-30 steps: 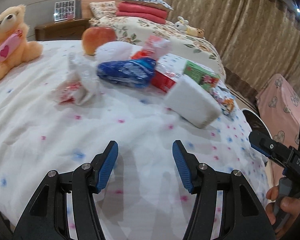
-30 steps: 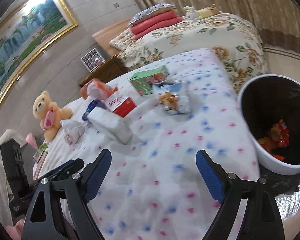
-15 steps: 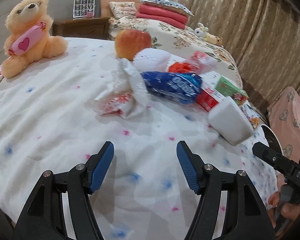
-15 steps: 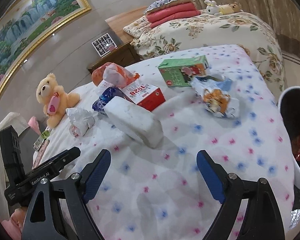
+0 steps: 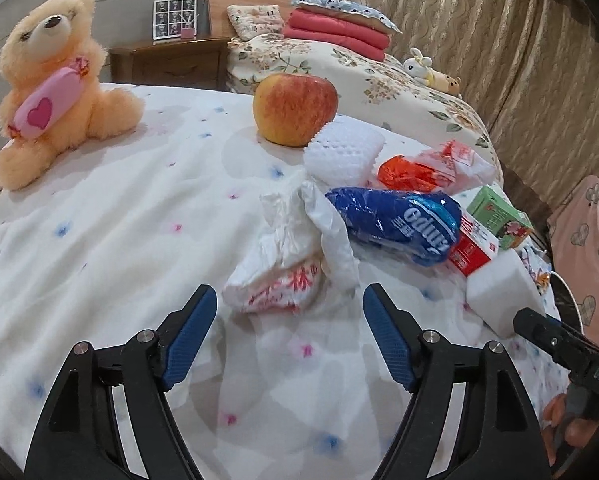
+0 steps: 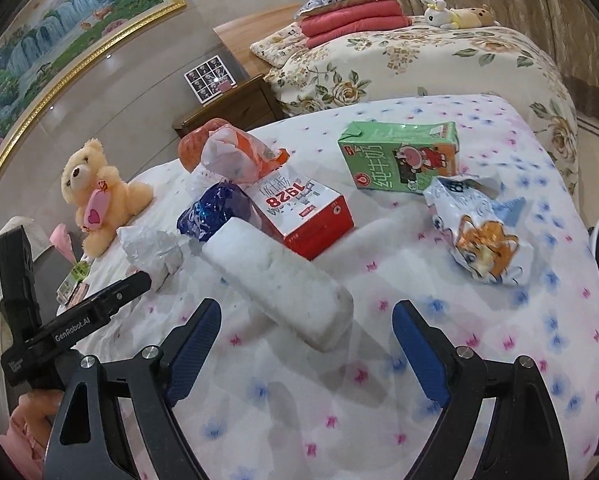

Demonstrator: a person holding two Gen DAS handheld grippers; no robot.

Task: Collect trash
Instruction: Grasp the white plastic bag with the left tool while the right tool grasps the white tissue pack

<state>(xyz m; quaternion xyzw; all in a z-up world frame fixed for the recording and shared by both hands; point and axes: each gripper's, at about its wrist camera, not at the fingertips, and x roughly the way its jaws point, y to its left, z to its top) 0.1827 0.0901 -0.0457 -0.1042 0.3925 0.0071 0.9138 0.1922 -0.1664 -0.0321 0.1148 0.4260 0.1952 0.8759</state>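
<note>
L gripper (image 5: 289,330) has just been opening its jaws; now spread, nothing btwn them, closer than a sec ago to the crumpled white bag (image 5: 287,264) just ahead: prob next pick. R gripper (image 6: 305,344) spread too, empty, foam block (image 6: 275,276) just ahead. Beyond: teddy (image 5: 55,88), not trash; blue wrapper (image 5: 399,220) touches the bag's far right side, may snag; apple (image 5: 295,108).

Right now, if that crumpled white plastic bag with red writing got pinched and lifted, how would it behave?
The crumpled white plastic bag looks thin and wrinkled, so it would probably crush and hang floppy. It seems nearly empty, so likely very light. Its loose flap lies against the blue wrapper, which might get nudged. The left hand-held gripper stands open just short of it.
</note>
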